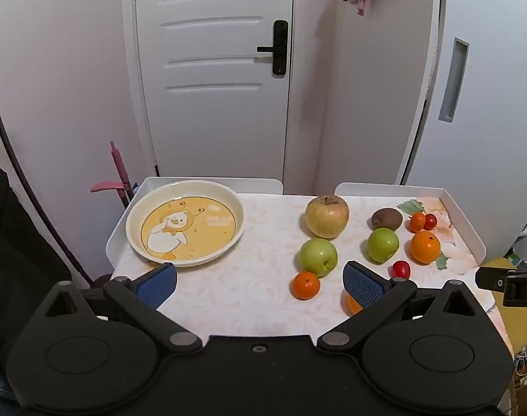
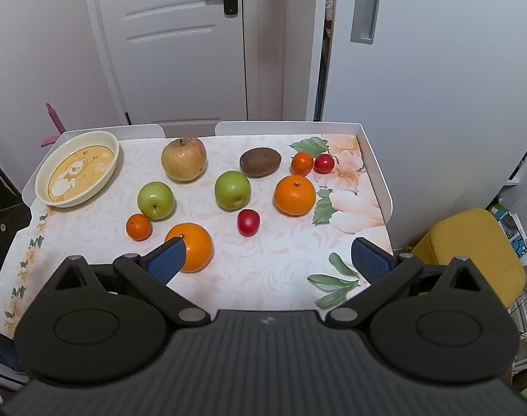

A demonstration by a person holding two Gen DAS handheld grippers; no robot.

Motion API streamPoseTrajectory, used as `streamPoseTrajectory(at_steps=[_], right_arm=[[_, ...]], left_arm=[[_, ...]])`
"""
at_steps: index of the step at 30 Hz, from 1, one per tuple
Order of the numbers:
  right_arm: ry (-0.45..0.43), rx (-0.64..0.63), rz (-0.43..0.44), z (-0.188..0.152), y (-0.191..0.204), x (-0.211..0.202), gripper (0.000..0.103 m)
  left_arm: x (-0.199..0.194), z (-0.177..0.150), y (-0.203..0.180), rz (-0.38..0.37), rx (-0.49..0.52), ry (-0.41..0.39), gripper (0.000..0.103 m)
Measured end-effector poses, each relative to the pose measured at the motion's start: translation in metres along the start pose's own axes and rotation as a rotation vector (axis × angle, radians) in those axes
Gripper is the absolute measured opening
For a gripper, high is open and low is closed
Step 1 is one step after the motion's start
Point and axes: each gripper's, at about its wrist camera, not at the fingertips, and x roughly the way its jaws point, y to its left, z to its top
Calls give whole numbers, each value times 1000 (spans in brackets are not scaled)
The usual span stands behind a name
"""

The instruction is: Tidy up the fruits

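A cream plate (image 1: pixel 184 226) (image 2: pixel 78 173) with a yellow duck picture sits empty at the table's far left. Fruit lies loose on the cloth to its right: a big yellowish apple (image 2: pixel 184 159), two green apples (image 2: pixel 156 200) (image 2: pixel 232 190), a kiwi (image 2: pixel 260 162), two large oranges (image 2: pixel 294 195) (image 2: pixel 194 246), two small tangerines (image 2: pixel 138 226) (image 2: pixel 302 163) and two small red fruits (image 2: pixel 248 222) (image 2: pixel 324 163). My left gripper (image 1: pixel 260 286) hangs open above the near table, holding nothing. My right gripper (image 2: pixel 268 260) is open too, its left pad (image 2: pixel 168 260) in front of the near orange.
The table (image 2: pixel 263 270) has a low white rim (image 2: pixel 377 173) at the back and right side. A white door (image 1: pixel 214 69) and a cabinet (image 2: pixel 436 86) stand behind. A yellow stool (image 2: pixel 471 253) sits off the right edge. A pink handle (image 1: pixel 116 173) leans beyond the plate.
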Motion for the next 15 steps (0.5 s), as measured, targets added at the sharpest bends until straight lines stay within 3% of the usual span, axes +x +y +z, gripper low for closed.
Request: streamPoseTrajectory(at_steps=[15], right_arm=[[-1, -1, 1, -3, 0, -1, 103]], left_arm=[[-4, -2, -2, 8, 25, -27, 103]])
